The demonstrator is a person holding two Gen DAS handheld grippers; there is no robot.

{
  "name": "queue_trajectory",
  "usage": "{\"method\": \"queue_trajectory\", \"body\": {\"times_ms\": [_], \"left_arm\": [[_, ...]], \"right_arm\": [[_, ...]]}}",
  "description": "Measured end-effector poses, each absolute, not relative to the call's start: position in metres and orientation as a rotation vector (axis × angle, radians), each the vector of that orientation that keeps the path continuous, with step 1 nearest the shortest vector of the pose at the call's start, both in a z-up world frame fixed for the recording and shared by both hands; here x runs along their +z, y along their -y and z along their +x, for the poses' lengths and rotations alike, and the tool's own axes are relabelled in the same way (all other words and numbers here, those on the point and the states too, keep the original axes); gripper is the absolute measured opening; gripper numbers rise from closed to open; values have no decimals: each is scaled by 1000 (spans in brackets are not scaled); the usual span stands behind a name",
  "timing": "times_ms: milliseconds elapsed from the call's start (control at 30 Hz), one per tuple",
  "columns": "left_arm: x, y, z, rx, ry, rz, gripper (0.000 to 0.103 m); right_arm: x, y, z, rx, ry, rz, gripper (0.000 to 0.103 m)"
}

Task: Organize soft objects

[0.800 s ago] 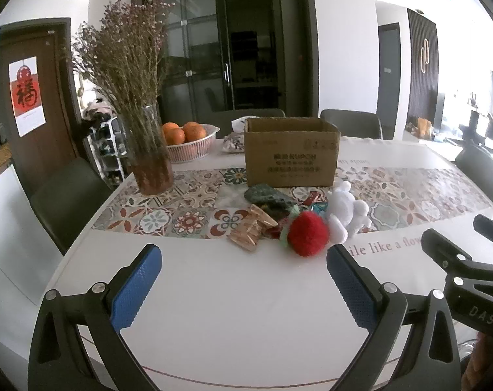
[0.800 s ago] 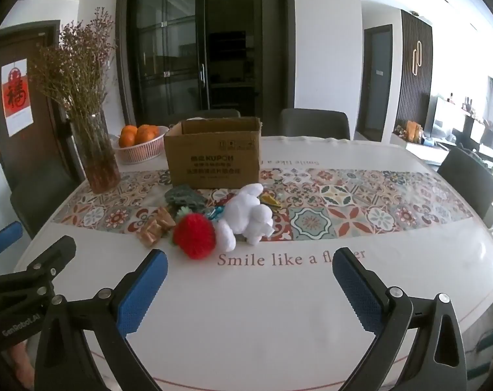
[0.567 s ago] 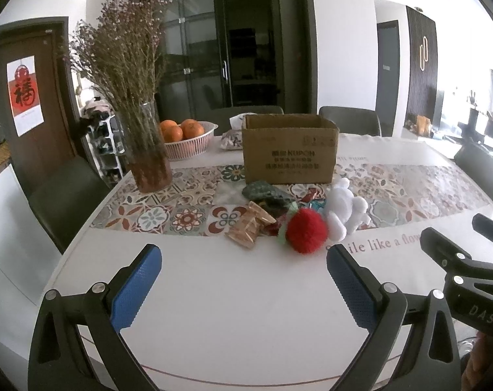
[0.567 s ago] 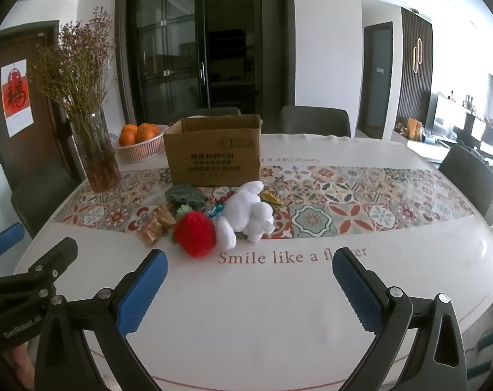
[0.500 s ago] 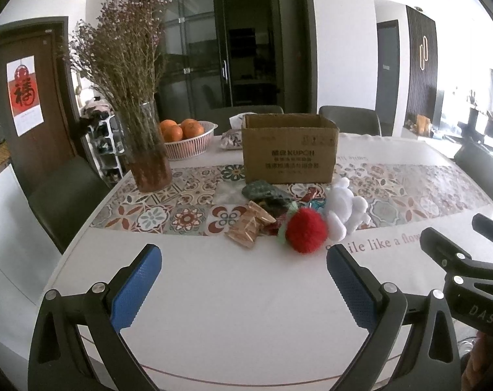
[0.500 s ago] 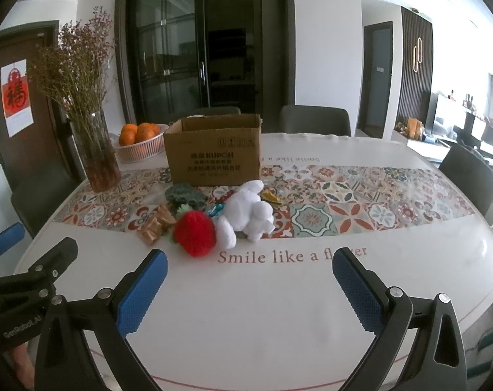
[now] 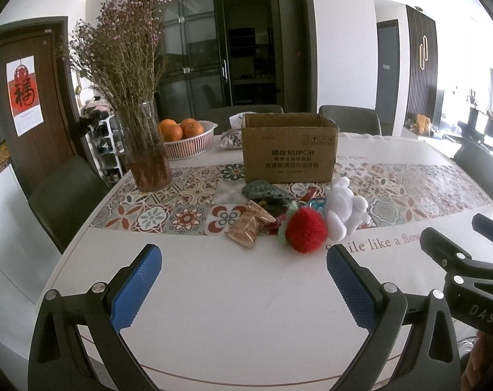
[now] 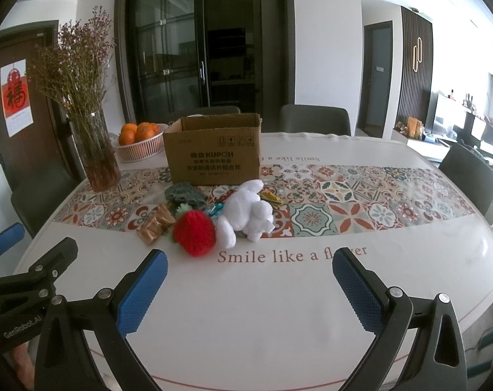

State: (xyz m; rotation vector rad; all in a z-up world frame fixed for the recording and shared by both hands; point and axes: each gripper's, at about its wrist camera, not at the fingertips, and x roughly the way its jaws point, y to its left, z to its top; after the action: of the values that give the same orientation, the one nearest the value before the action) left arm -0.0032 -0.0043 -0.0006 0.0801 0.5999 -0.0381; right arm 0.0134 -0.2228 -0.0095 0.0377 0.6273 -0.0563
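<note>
Both of your grippers hover over the bench, jaws spread wide and empty.

Your left gripper (image 7: 243, 288) and right gripper (image 8: 249, 288) sit short of the pile: red plush strawberry (image 8: 195, 232) touching the white plush rabbit (image 8: 248, 213), just before the cardboard box (image 8: 213, 153).

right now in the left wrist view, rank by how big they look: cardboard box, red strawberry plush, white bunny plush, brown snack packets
1. cardboard box
2. white bunny plush
3. red strawberry plush, close to the bunny and nearer the camera, so that order is unsure
4. brown snack packets
</note>
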Motion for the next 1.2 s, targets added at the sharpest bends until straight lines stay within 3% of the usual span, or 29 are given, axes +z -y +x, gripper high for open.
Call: {"method": "queue_trajectory", "body": {"times_ms": [1200], "left_arm": [[-6,4,-3,-45,-605,88,103]], "right_arm": [[-13,224,13,-58,-633,45,103]]}}
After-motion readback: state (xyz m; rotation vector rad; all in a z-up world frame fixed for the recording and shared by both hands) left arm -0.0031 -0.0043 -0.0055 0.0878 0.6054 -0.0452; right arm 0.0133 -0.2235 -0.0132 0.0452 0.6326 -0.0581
